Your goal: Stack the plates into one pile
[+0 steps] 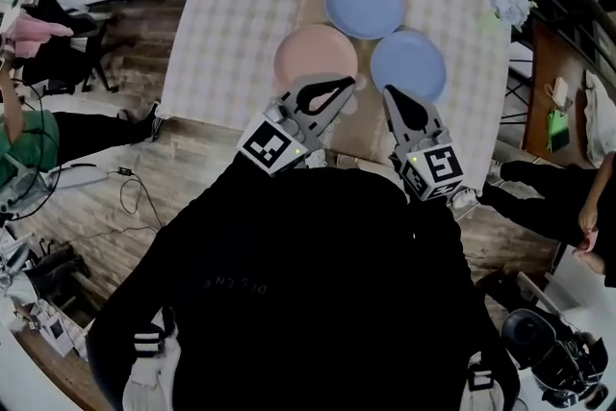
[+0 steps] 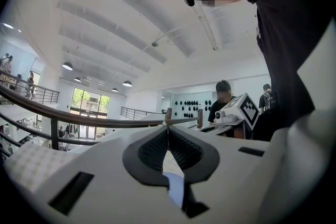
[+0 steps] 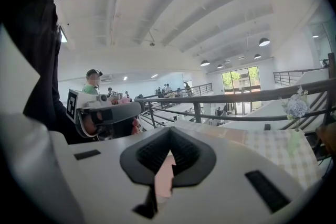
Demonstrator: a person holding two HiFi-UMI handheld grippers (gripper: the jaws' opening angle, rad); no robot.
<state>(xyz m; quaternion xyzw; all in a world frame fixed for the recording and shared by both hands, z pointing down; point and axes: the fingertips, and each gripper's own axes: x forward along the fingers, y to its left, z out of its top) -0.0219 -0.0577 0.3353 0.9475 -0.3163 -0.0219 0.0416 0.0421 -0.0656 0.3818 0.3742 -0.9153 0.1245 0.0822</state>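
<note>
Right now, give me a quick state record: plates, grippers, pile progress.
surface: table with a checked cloth
plates: three, clustered close together, none piled
pink plate: left of the cluster, nearest the person
far blue plate: beyond the other two
near blue plate: right of the pink plate
left gripper: shut, empty, tips by the pink plate's near rim
right gripper: shut, empty, tips by the near blue plate's near rim
pile: not started
</note>
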